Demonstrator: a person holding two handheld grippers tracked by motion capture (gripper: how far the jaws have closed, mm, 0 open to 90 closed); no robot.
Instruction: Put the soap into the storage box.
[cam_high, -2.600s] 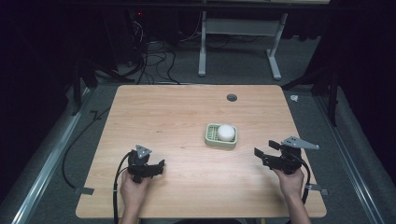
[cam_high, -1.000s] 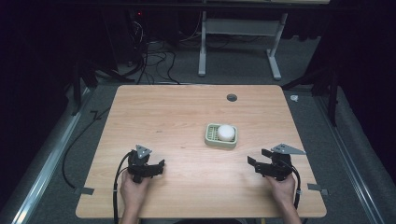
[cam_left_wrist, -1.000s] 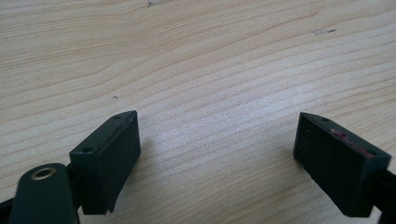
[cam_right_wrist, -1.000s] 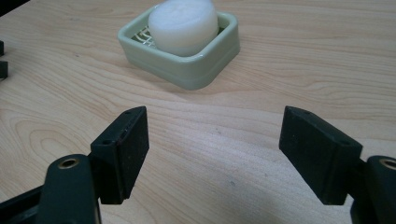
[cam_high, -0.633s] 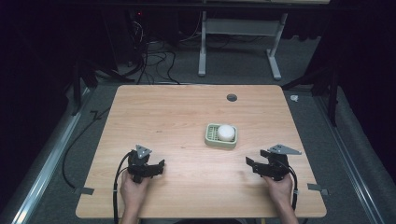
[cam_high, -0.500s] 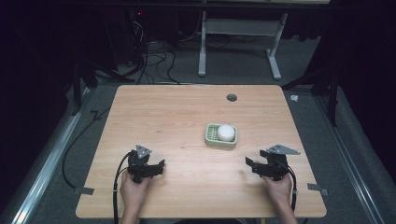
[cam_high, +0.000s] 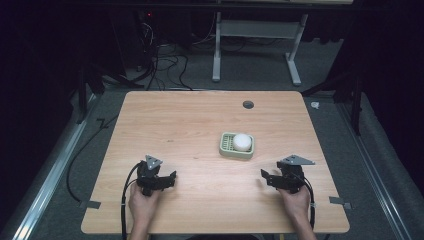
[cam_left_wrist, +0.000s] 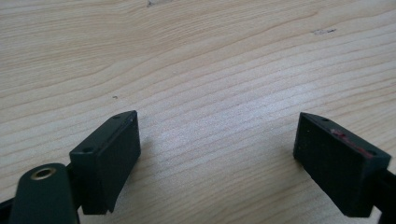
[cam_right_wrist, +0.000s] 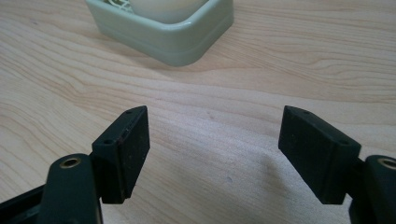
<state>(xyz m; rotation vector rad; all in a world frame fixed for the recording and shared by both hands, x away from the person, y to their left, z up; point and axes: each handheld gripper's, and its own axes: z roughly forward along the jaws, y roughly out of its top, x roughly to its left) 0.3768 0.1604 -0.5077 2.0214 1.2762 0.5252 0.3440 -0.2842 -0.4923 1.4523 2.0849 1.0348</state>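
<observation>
A pale green soap dish (cam_high: 228, 146) sits right of the table's middle, with a white rounded soap (cam_high: 242, 141) in it. In the right gripper view the dish (cam_right_wrist: 177, 37) lies just beyond the jaws, with the soap (cam_right_wrist: 163, 7) at the top edge. My right gripper (cam_high: 266, 176) rests low near the front right, open and empty, pointing left toward the dish. Its jaws stand wide apart over bare wood, as my right gripper (cam_right_wrist: 212, 144) shows. My left gripper (cam_high: 169, 179) sits at the front left, open and empty, and my left gripper (cam_left_wrist: 217, 154) has only wood between its jaws.
The wooden table (cam_high: 175, 125) has a round cable hole (cam_high: 248, 104) near its far edge. Cables trail from both grippers off the front. Beyond the table stand a white desk frame (cam_high: 255, 50) and floor cables (cam_high: 165, 65). Tape tabs mark the front corners.
My right gripper has moved left and slightly forward, closer to the dish. The left gripper has stayed still.
</observation>
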